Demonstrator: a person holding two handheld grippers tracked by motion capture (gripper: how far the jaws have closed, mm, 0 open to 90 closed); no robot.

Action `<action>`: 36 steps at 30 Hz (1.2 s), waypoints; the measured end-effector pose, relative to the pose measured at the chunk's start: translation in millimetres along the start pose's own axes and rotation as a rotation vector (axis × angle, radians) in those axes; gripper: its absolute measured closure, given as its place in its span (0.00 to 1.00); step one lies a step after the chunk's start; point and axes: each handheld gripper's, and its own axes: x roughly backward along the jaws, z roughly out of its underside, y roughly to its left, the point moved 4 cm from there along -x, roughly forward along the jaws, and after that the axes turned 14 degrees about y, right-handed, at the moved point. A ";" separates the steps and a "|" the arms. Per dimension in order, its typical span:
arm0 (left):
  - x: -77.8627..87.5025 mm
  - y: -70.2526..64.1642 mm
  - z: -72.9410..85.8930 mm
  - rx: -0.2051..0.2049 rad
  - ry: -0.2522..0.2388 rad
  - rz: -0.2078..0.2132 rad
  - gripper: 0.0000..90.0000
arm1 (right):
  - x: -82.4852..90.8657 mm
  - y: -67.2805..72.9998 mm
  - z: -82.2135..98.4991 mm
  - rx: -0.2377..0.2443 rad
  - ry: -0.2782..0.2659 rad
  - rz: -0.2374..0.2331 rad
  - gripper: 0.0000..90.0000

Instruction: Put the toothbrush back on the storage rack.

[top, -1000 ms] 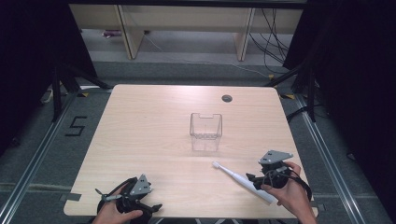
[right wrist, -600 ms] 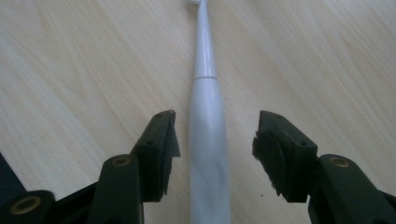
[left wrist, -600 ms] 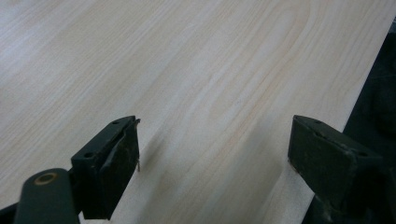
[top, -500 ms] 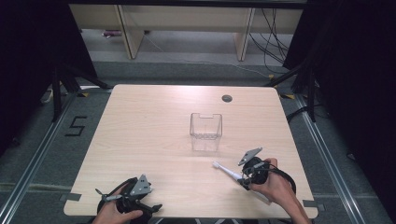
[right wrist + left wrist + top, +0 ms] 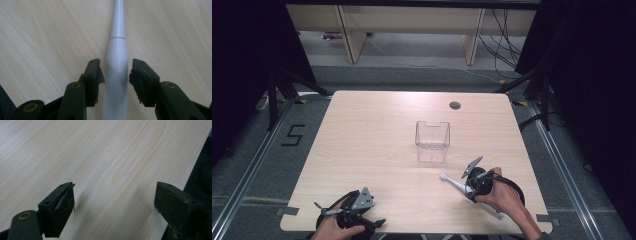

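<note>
The one piece of writing that can be read is a "5" (image 5: 293, 135) marked on the dark floor at about nine o'clock from the table (image 5: 372, 140); the white electric toothbrush (image 5: 458, 184) carries no legible label or brand. It is a glossy white stick with a thick rounded handle, a thin seam ring where the handle narrows, and a slim neck ending in a small head. In the high view it lies flat near the table's five o'clock corner, head pointing toward ten o'clock and the clear plastic box (image 5: 432, 141) that stands upright near the table's middle, well apart from it. The right gripper (image 5: 472, 187) sits over the handle, and much of the handle is hidden under the hand there. The right gripper view supplies what the high view cannot: the handle (image 5: 117, 82) runs straight up toward twelve o'clock between the two black jaws, which have just been closing and stand narrowly apart either side of it, slim gaps left between pads and plastic. The left gripper (image 5: 349, 216) rests at the table's seven o'clock edge; the left gripper view shows its jaws wide apart over bare pale wood grain (image 5: 107, 165), with the table's edge at three o'clock.
</note>
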 end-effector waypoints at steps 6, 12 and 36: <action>-0.6 -0.7 -0.2 -0.002 0.001 0.002 0.18 | -5.7 -2.0 -3.7 0.015 0.044 0.014 0.67; -0.8 -0.7 -0.1 0.003 -0.001 0.002 0.18 | -11.0 -1.9 -9.6 0.027 0.082 -0.017 0.68; -0.4 -0.7 0.0 -0.003 0.003 0.000 0.18 | -14.3 -9.9 -19.7 0.060 0.208 -0.070 0.71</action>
